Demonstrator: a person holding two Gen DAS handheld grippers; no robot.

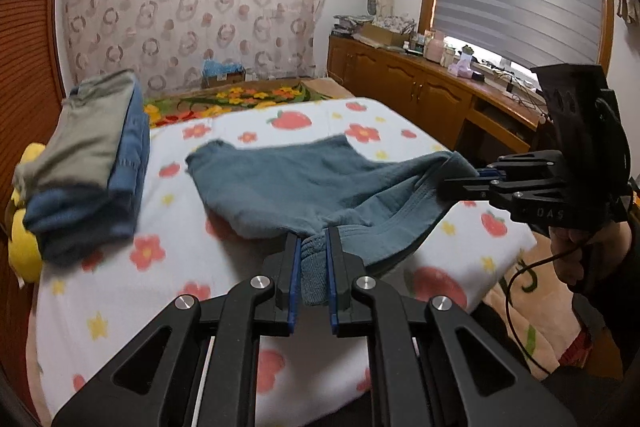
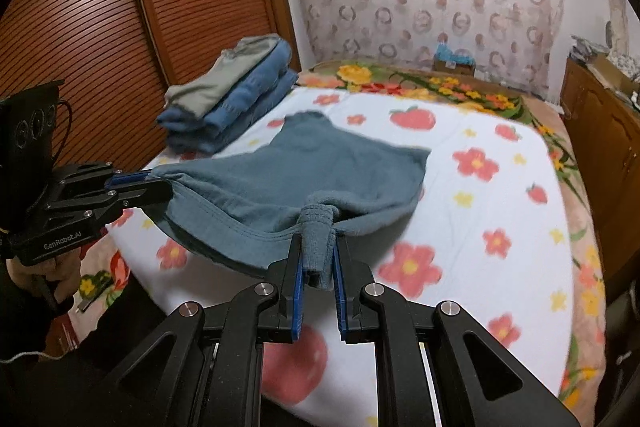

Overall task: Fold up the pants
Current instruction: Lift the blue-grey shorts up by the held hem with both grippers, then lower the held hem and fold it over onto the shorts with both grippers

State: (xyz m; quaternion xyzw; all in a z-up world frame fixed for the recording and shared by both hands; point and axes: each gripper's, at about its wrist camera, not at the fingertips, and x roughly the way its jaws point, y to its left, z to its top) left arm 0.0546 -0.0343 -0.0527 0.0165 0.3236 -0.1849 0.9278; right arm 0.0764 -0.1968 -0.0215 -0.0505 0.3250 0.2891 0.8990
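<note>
Grey-blue pants [image 1: 296, 183] lie partly on the white flowered blanket [image 1: 120, 307], with the near edge lifted. My left gripper [image 1: 314, 243] is shut on a bunched corner of the pants. My right gripper [image 1: 460, 179] is shut on the other corner, to the right. In the right wrist view, the pants [image 2: 320, 171] stretch between my right gripper [image 2: 318, 247] and my left gripper [image 2: 156, 183] at the left. The far end of the pants rests on the bed.
A stack of folded clothes [image 1: 92, 163] sits at the bed's left side, also in the right wrist view [image 2: 236, 95]. A wooden louvred wardrobe [image 2: 100, 27] stands left. A wooden cabinet [image 1: 420, 91] with clutter runs along the right under the window.
</note>
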